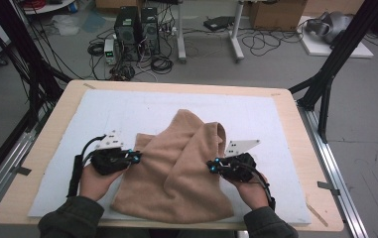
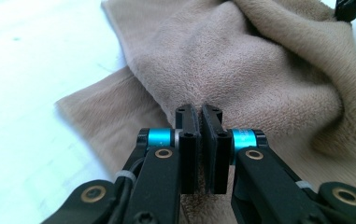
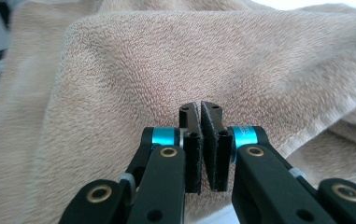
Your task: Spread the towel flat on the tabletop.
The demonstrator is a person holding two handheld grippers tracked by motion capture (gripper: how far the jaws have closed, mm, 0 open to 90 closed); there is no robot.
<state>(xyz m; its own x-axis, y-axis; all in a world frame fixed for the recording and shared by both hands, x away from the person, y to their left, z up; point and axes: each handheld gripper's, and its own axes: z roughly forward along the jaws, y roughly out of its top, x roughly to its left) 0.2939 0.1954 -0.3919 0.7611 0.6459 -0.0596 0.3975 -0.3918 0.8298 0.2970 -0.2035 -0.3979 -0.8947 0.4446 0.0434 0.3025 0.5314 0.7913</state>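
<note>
**High view: one towel, two grippers clamped on its sides**

High view counts one tan, fleecy cloth towel (image 1: 176,168), rumpled and partly folded over itself, lying near the front middle of the surface. Two hand-held black grippers with blue rings meet it: the left gripper (image 1: 136,157) at its left edge, the right gripper (image 1: 211,166) at its right edge. In the left gripper view the jaws stand together with a thin fold of the towel (image 2: 241,60) pinched between the pads; in the right gripper view the jaws are likewise pressed together on the towel (image 3: 203,60). Two hands in dark green sleeves hold the grippers.

One pale blue-white mat (image 1: 142,106) covers the light wooden surface (image 1: 295,124). Beyond it, a grey floor carries two black computer towers (image 1: 137,29), tangled cables and cardboard boxes.
</note>
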